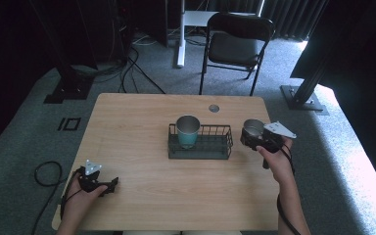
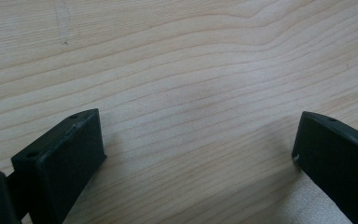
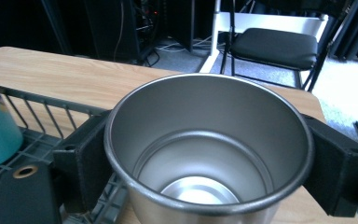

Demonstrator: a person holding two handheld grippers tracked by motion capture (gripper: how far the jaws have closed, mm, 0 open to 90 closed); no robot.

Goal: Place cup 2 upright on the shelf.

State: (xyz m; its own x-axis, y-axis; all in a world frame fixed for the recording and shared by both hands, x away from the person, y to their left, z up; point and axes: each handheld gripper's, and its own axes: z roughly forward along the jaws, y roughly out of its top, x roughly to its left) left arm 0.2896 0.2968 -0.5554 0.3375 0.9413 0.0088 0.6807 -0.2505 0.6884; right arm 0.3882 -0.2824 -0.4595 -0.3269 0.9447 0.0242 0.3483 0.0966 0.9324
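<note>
We log the right gripper (image 1: 256, 138) just off the right end of the wire basket (image 1: 200, 149), its jaws clamped on either side of a steel cup (image 1: 252, 128). In the right gripper view the steel cup (image 3: 209, 154) stands upright and empty, mouth open toward us, a black jaw pressed to each flank; the wire basket (image 3: 42, 112) lies to its left there. We cannot tell whether the cup's base rests on the table (image 1: 137, 122) or hangs above it.

Inside the basket, at its left end, a teal cup (image 1: 188, 131) stands upright.

The left gripper (image 1: 108, 187) rests low near the table's front left corner, well apart from the basket. Its jaws stand wide apart over bare wood, nothing between them.
</note>
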